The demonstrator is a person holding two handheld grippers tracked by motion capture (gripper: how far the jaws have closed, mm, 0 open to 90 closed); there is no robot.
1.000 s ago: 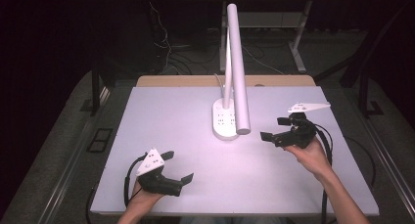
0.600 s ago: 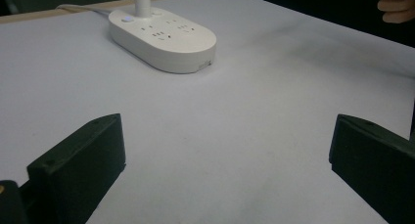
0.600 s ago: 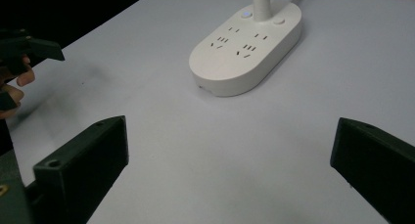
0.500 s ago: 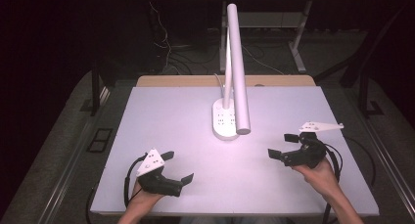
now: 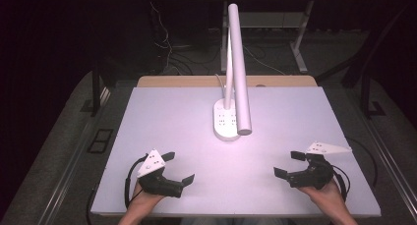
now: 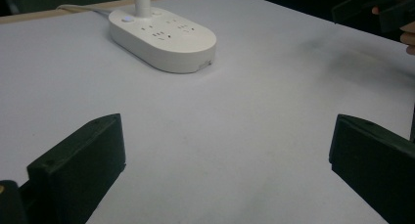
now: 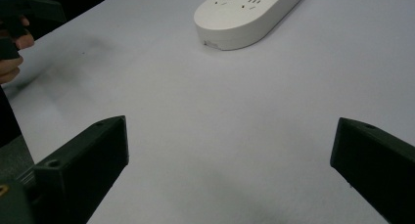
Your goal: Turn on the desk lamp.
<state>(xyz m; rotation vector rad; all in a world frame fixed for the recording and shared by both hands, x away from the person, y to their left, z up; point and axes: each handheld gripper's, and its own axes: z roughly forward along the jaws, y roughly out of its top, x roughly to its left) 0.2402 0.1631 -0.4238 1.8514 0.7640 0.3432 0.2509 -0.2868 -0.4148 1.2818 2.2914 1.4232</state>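
Both grippers are being held low near the table's [image 5: 162,112] front edge, left gripper [image 5: 178,168] and right gripper [image 5: 288,163] spread wide, nothing between the jaws. The lamp base [image 5: 225,121] is sitting mid-table, well apart from both. Risk being noted: a reach inward could be knocking the overhanging lamp arm [image 5: 238,68], tipping it.

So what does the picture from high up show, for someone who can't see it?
A white desk lamp stands on an oval base with sockets in the middle of a pale table. Near the front edge, the left gripper and the right gripper rest apart, both open and empty, pointing inward.
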